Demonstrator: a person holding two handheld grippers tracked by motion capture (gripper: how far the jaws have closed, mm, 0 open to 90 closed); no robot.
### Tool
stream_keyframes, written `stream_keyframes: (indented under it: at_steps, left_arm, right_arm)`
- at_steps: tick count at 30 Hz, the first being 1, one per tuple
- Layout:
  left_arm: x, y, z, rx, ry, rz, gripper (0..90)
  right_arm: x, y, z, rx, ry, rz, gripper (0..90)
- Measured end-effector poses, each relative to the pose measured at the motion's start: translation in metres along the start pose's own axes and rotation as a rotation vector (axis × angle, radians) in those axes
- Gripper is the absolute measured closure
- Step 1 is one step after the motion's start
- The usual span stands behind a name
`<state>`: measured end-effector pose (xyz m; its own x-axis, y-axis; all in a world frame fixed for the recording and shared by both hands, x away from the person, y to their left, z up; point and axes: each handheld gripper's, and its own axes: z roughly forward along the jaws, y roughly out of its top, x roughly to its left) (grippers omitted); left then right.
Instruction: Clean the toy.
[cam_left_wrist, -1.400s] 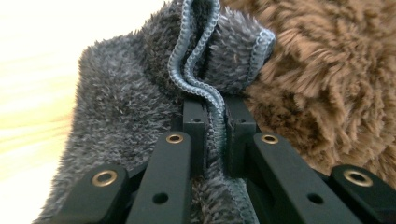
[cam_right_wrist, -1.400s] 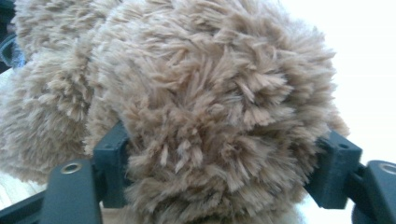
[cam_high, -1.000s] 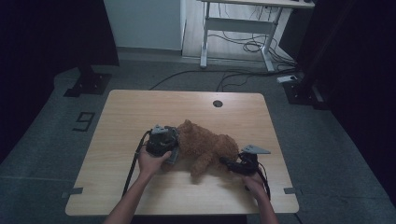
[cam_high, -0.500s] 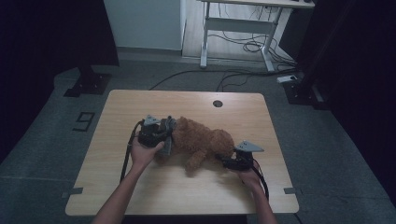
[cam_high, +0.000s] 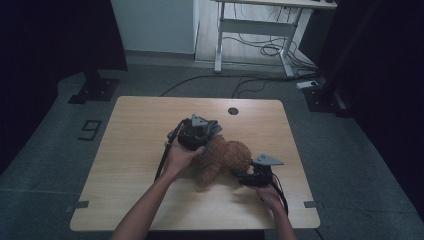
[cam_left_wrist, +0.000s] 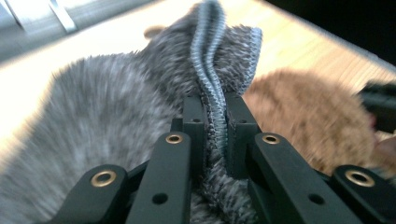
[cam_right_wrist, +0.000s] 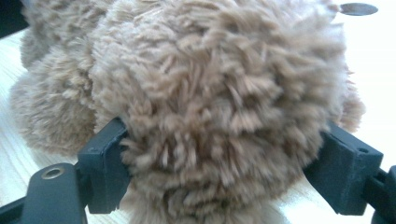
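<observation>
A brown plush teddy bear (cam_high: 225, 157) lies on the wooden table (cam_high: 135, 130), right of its middle. A grey fuzzy knitted garment (cam_high: 212, 127) sits at the bear's far left end. My left gripper (cam_high: 199, 132) is shut on the garment's ribbed hem (cam_left_wrist: 210, 70), and in the left gripper view the grey fabric (cam_left_wrist: 102, 126) bunches before the jaws, with the bear (cam_left_wrist: 303, 116) behind on the right. My right gripper (cam_high: 243, 177) is at the bear's near right side. Its jaws squeeze a thick fluffy part of the bear (cam_right_wrist: 219, 93) from both sides.
A round cable hole (cam_high: 232, 110) is in the table's far edge area. Bare tabletop lies to the left and at the front. Beyond the table stand a white desk frame (cam_high: 220, 45) and loose cables (cam_high: 260, 50) on the floor.
My left gripper has moved right and away from the person, taking the grey garment with it. The bear has shifted slightly. The right gripper has hardly moved.
</observation>
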<state>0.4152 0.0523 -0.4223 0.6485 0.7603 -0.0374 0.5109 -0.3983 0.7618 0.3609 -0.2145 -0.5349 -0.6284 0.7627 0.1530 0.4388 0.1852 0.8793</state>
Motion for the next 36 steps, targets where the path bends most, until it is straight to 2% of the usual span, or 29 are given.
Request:
stream_keyframes:
  at_steps: [2,6,9,10,11,12,13,18,24,28,30,31,33,35,36]
  left_arm:
    - [0.004,-0.007,0.004,0.014,0.002,-0.01,81.0]
    - [0.011,-0.025,0.005,0.032,-0.037,-0.055,81.4]
    - [0.007,-0.04,0.005,0.02,-0.04,-0.055,81.6]
    - [0.007,-0.04,0.005,0.02,-0.04,-0.055,81.7]
    - [0.004,-0.048,0.002,0.001,-0.05,-0.059,81.7]
    - [0.004,-0.048,0.002,0.001,-0.05,-0.059,81.8]
    - [0.002,-0.055,-0.001,-0.01,-0.058,-0.058,81.8]
    - [-0.001,-0.064,-0.005,-0.022,-0.062,-0.052,81.7]
    - [-0.004,-0.054,-0.009,-0.015,-0.058,-0.055,80.9]
    - [-0.009,-0.04,-0.014,-0.044,-0.034,-0.043,80.0]
    - [-0.012,-0.035,-0.014,-0.051,-0.039,-0.037,80.0]
    - [-0.02,-0.026,-0.012,-0.058,-0.055,-0.023,80.1]
    - [-0.031,-0.017,-0.007,-0.063,-0.071,0.0,80.2]
    - [-0.043,-0.008,-0.001,-0.071,-0.107,0.019,80.2]
    - [-0.043,-0.008,-0.001,-0.071,-0.107,0.019,80.1]
  right_arm:
    - [-0.002,0.0,-0.002,-0.002,0.008,0.016,17.4]
    - [-0.007,0.002,-0.006,-0.004,0.006,0.05,16.0]
    - [-0.004,0.005,-0.009,-0.04,0.003,0.077,14.1]
    - [-0.004,0.005,-0.009,-0.04,0.003,0.077,14.1]
    - [-0.001,0.008,-0.012,-0.06,0.006,0.083,13.9]
    - [-0.001,0.01,-0.014,-0.069,0.008,0.088,13.9]
    - [0.0,0.012,-0.016,-0.075,0.013,0.102,13.9]
    - [0.003,0.013,-0.012,-0.057,0.001,0.105,13.1]
    - [0.0,0.006,-0.009,-0.073,-0.001,0.09,19.5]
    - [-0.001,0.005,-0.009,-0.085,-0.009,0.1,27.4]
    - [-0.001,0.004,-0.009,-0.094,-0.007,0.096,29.7]
    - [0.0,0.003,-0.009,-0.1,-0.006,0.077,33.2]
    - [0.0,0.003,-0.009,-0.102,-0.005,0.062,35.2]
    - [0.0,0.002,-0.01,-0.099,-0.002,0.052,36.8]
    - [0.001,0.002,-0.011,-0.097,-0.001,0.047,37.5]
